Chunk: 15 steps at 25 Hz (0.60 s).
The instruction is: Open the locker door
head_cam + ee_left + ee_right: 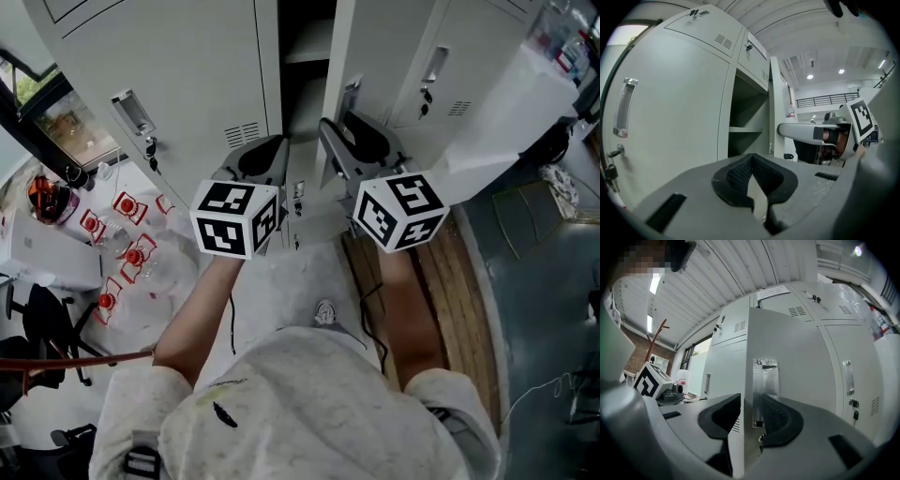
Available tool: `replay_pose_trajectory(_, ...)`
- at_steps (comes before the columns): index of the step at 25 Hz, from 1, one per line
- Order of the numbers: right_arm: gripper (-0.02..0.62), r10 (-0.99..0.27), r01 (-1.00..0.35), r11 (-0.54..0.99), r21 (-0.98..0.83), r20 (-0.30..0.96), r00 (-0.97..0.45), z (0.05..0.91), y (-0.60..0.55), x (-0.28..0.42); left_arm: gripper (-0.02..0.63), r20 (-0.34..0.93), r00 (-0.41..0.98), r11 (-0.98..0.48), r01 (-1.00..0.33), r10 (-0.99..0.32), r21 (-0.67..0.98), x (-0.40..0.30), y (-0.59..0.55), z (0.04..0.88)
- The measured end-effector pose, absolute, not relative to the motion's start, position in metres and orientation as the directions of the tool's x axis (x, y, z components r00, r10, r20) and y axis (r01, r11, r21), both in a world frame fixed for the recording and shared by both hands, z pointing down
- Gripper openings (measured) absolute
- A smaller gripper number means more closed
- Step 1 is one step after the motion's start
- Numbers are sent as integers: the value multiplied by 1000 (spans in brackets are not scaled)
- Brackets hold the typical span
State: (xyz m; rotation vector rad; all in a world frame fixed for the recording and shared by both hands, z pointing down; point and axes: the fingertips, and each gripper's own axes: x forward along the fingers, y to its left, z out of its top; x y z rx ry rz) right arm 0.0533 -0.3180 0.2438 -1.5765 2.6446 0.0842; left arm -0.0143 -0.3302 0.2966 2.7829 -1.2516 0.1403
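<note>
A locker area in an industrial hall: grey steel lockers directly ahead of the left claw, a ribbed metal ceiling overhead, a mezzanine railing far beyond it, and a black swivel chair off to its left.

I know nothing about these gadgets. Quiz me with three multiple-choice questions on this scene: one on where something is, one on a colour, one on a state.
1. Between the jaws of the right gripper stands:
A. a key
B. the edge of the pale grey metal locker door
C. nothing

2. The marker cubes on the grippers are:
A. black and white
B. red
C. green

3. That locker door is:
A. swung open
B. fully closed
C. off its hinges

Answers:
1. B: the door's edge runs up between the two black pads.
2. A: the cubes show black squares on white faces.
3. A: the dark compartment and its shelf show beside the door.
</note>
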Motion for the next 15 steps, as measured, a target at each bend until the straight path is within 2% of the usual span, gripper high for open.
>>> replay_pose_trajectory(15,144,-913,-917,398,22,-90,-399,245,-281,91,6,118,728,-730,-683,-675,38,28,-308,298)
